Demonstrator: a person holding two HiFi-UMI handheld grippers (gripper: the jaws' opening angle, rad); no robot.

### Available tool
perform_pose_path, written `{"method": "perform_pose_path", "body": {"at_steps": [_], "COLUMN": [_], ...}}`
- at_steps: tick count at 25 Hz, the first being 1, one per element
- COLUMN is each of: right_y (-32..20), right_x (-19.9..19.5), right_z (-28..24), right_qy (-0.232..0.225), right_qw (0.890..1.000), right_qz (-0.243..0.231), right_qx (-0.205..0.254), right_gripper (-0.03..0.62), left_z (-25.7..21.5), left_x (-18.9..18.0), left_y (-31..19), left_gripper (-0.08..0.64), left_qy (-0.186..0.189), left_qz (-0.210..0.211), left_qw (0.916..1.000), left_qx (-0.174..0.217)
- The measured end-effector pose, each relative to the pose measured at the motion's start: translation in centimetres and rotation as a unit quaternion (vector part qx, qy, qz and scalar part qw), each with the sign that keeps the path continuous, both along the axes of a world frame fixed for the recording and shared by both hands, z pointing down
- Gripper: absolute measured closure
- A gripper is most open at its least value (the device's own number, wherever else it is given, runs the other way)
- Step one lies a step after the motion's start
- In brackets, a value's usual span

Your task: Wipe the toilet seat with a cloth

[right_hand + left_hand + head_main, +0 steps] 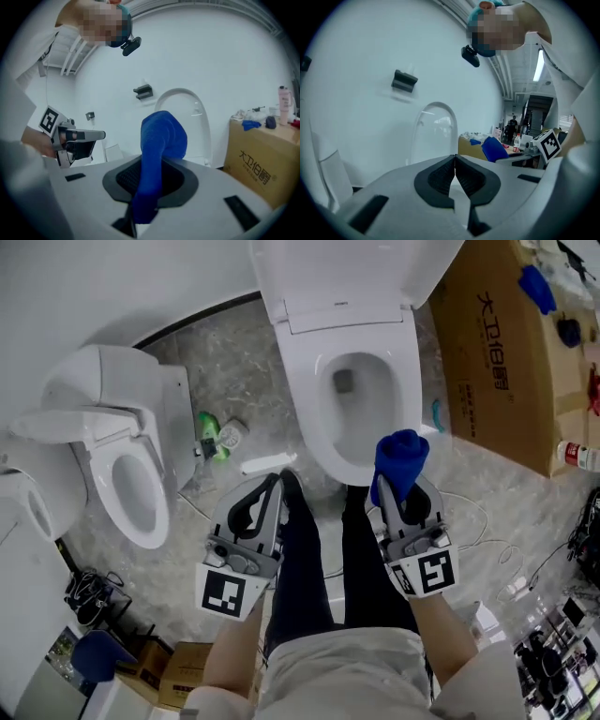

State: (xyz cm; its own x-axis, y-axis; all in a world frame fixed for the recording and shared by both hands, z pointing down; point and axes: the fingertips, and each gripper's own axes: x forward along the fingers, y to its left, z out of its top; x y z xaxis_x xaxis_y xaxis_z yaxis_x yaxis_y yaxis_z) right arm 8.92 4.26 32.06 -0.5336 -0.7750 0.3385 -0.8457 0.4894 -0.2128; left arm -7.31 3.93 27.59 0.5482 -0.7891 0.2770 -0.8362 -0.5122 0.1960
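Blue cloth (401, 456) clamped in your right gripper (400, 495), left gripper (277, 482) closed on nothing; bunched wad may tug free onto the toilet seat (315, 404) while wiping.

Blue Chinese print on cardboard box (487, 381) side starts w/ "大卫", rest unclear.

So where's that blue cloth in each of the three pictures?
Head view: blue cloth right of centre, held by the right gripper.
Left gripper view: the cloth is small, right of centre.
Right gripper view: the cloth fills the centre, clamped between the jaws.
Shared landmark: the raised toilet lid.
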Motion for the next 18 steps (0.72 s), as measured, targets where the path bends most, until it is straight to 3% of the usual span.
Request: {"method": "perform_pose_path", "body": {"at_steps": [3,6,8,13,18], "right_y": [-0.2,-1.9,-1.8,0.9,2.9], "right_x": [1.0,1.2,1.1,0.3,-1.6], "right_z": [-7.1,-13.9,-18.2,-26.7,-31.3], "right_qy": [-0.011,-0.018,-0.024,-0.032,-0.043], "right_qw": [1.0,0.997,0.996,0.997,0.997], "right_qz": [0.016,0.016,0.01,0.001,-0.007], "right_qx": [0.02,0.068,0.083,0.073,0.068], "right_gripper": [0.52,0.52,0.52,0.52,0.52], "left_z": [-6.3,-12.8,-17.2,-26.9,-31.4], "left_x": [-0.1,0.1,0.3,0.0,0.2], "left_y": [-0.2,-1.7,-1.7,0.4,3.3], "left_gripper": [0.551,0.551,0.551,0.551,0.551], "left_qy": [0.001,-0.004,0.0,0.015,0.028], "left_qz": [0.0,0.014,0.02,0.017,0.027], "left_qw": [0.9997,0.9961,0.9942,0.9907,0.9882], "left_qx": [0.024,0.087,0.105,0.134,0.148]}}
